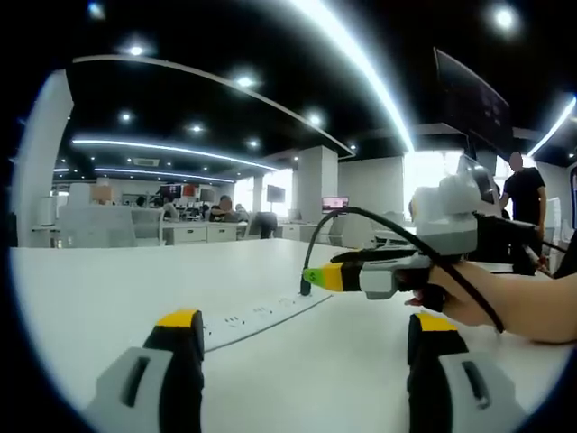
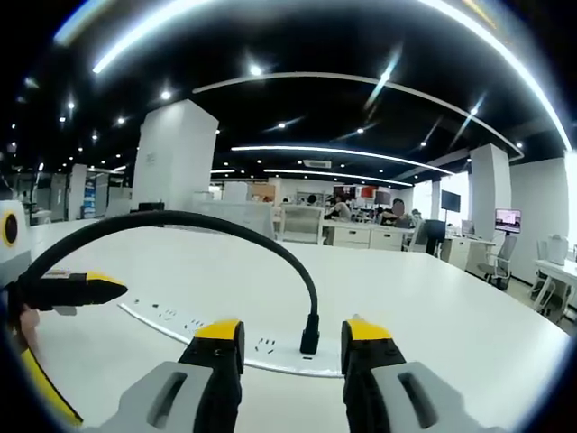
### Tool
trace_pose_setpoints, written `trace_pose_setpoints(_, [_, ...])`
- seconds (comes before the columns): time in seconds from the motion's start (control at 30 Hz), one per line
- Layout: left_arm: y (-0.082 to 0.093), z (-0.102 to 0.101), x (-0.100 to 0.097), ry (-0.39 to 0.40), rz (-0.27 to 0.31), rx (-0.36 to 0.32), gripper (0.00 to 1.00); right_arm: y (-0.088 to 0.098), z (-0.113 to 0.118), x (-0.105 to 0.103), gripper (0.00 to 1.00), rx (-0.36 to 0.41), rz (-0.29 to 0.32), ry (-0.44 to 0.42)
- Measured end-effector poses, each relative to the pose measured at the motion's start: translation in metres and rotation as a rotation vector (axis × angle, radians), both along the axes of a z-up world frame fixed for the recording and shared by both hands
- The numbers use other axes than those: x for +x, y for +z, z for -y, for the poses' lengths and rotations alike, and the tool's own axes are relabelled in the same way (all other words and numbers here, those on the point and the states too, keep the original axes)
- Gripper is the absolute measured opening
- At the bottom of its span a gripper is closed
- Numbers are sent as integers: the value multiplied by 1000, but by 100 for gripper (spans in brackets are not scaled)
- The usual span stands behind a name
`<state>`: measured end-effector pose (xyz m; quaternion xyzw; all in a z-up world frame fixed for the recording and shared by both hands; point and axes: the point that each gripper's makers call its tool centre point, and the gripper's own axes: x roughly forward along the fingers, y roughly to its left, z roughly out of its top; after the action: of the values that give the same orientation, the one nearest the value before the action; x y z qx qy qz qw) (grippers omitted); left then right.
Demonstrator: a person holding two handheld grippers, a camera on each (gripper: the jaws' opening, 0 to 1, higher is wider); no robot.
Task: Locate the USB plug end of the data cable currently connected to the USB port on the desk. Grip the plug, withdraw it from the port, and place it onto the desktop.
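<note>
Right gripper view: USB plug (image 2: 309, 342) upright in the desk's power strip (image 2: 270, 357), just ahead between the right claw's (image 2: 291, 338) parted jaws.

One black cable (image 2: 180, 225), one plug (image 2: 309, 341), one power strip (image 2: 225, 338), perhaps two hand-held grippers.

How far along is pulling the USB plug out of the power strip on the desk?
Early stage. Done: the plug is located and approached; the right hand-held gripper is open with its jaws on either side of it. In hand: lining up the grip. The cable arches up from the plug, which sits in the power strip. Left: close, withdraw, lay it on the desk.
</note>
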<state>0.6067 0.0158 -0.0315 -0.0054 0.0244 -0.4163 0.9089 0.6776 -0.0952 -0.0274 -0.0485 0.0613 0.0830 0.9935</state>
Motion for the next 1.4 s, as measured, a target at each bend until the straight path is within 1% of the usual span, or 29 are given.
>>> trace_pose_setpoints(0.07, [-1, -1, 3, 3, 5, 6, 94, 0, -2, 0, 43, -3, 1, 6])
trace_pose_setpoints(0.13, [-2, 0, 7, 6, -9, -6, 94, -1, -3, 0, 42, -13, -2, 10])
trace_pose_setpoints(0.27, [-3, 2, 13, 14, 4, -7, 94, -5, 0, 3, 38, -14, -6, 10])
trace_pose_setpoints(0.37, [-7, 4, 18, 19, 54, 65, 94, -7, 5, 7, 38, 3, -9, -2])
trace_pose_setpoints(0.43, [-10, 5, 21, 24, 47, 74, 94, -8, 7, 9, 38, 8, -12, -8])
trace_pose_setpoints(0.53, [-9, 5, 25, 34, 34, 52, 94, -13, 8, 12, 38, 22, -31, -9])
trace_pose_setpoints(0.6, [-11, 5, 28, 31, 6, 44, 94, -15, 6, 12, 39, 32, -42, -6])
trace_pose_setpoints(0.67, [-12, 4, 32, 40, -5, 42, 94, -17, 4, 11, 39, 27, -49, 2])
trace_pose_setpoints(0.73, [-12, 3, 35, 50, -18, 30, 94, -19, 3, 10, 39, 6, -54, 5])
trace_pose_setpoints(0.77, [-12, 3, 36, 53, -19, 28, 94, -19, 4, 11, 38, 0, -56, 3])
trace_pose_setpoints(0.87, [-13, 7, 38, 46, -7, 36, 94, -21, 5, 13, 38, 13, -60, 2])
trace_pose_setpoints(0.97, [-13, 11, 41, 37, -18, 34, 93, -24, 6, 16, 38, -2, -70, -7])
trace_pose_setpoints(1.07, [-8, 14, 42, 26, 16, 23, 93, -27, 8, 18, 39, -14, -79, -19])
trace_pose_setpoints(1.17, [-8, 17, 42, 17, 37, 36, 93, -26, 6, 17, 38, 12, -77, -17])
trace_pose_setpoints(1.23, [-7, 17, 43, 18, 37, 30, 93, -26, 6, 19, 37, -7, -68, -18])
trace_pose_setpoints(1.3, [-5, 17, 44, 19, 39, 18, 93, -26, 7, 20, 37, -42, -69, -24])
trace_pose_setpoints(1.4, [-3, 15, 49, 36, 67, 26, 93, -26, 6, 23, 36, -49, -72, -20])
